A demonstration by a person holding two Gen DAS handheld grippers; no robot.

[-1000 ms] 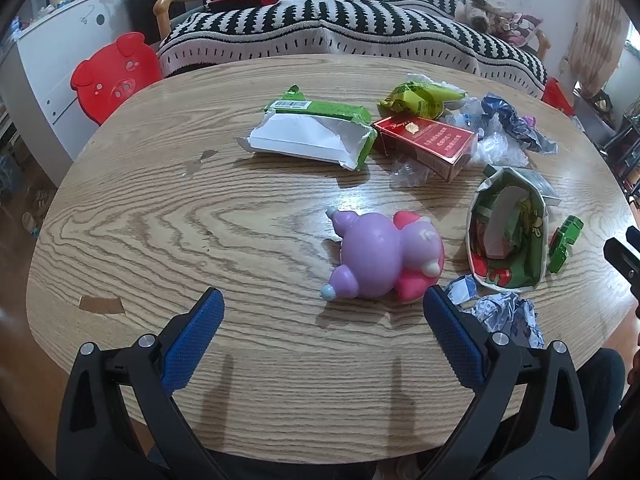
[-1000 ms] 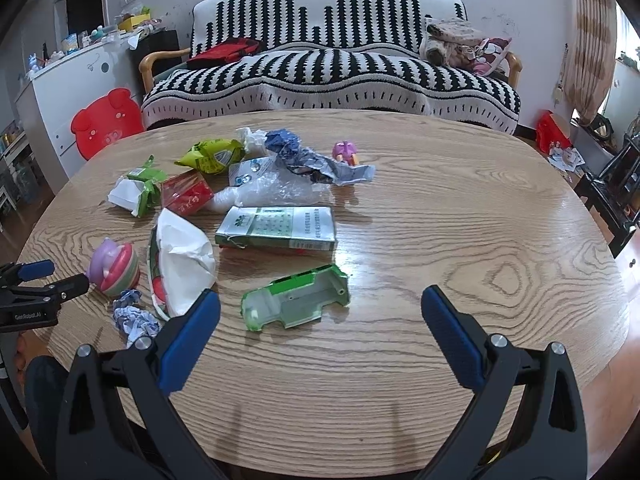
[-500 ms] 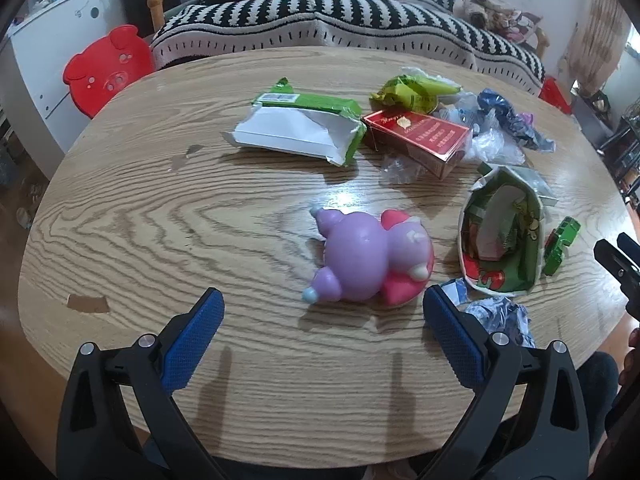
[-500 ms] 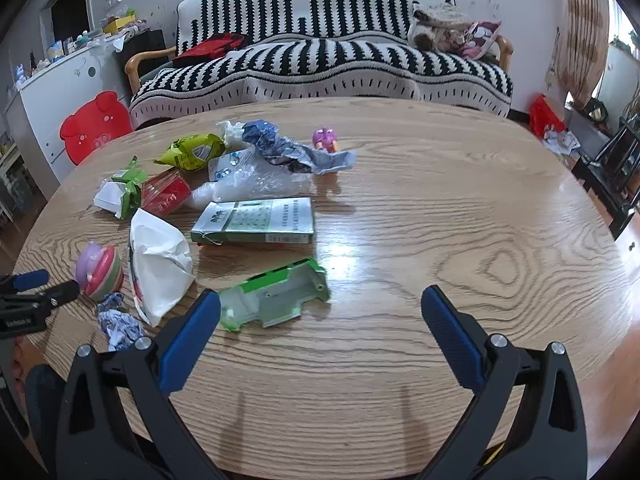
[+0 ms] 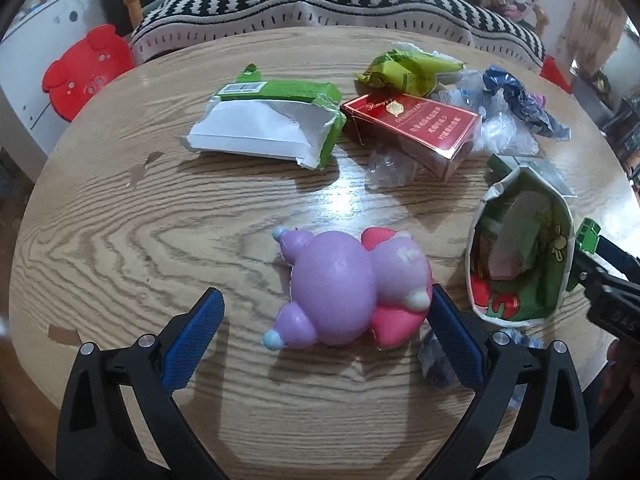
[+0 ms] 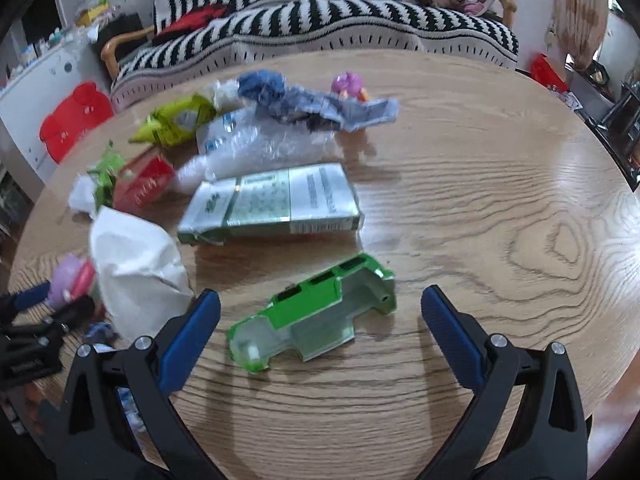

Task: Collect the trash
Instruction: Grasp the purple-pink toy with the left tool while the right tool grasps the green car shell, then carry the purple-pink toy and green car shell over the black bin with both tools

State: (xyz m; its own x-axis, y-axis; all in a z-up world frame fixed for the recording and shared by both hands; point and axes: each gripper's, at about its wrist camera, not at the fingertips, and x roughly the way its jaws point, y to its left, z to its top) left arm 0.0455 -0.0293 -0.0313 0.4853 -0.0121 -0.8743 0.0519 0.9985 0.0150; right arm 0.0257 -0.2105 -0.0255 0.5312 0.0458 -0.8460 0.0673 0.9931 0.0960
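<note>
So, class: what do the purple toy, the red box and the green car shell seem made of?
Purple toy: probably soft foam or rubber; smooth, rounded, dull sheen.
Red box: glossy printed card; crisp folded edges.
Green car shell: thin hard plastic; hollow, moulded windows.

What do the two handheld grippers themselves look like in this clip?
Both match: the left gripper and right gripper each have two black plastic jaws with triangular cut-outs and silver screws, tipped with blue textured pads. No cables or sleeves show. Faint embossed lettering marks one body; I can't read it.
</note>
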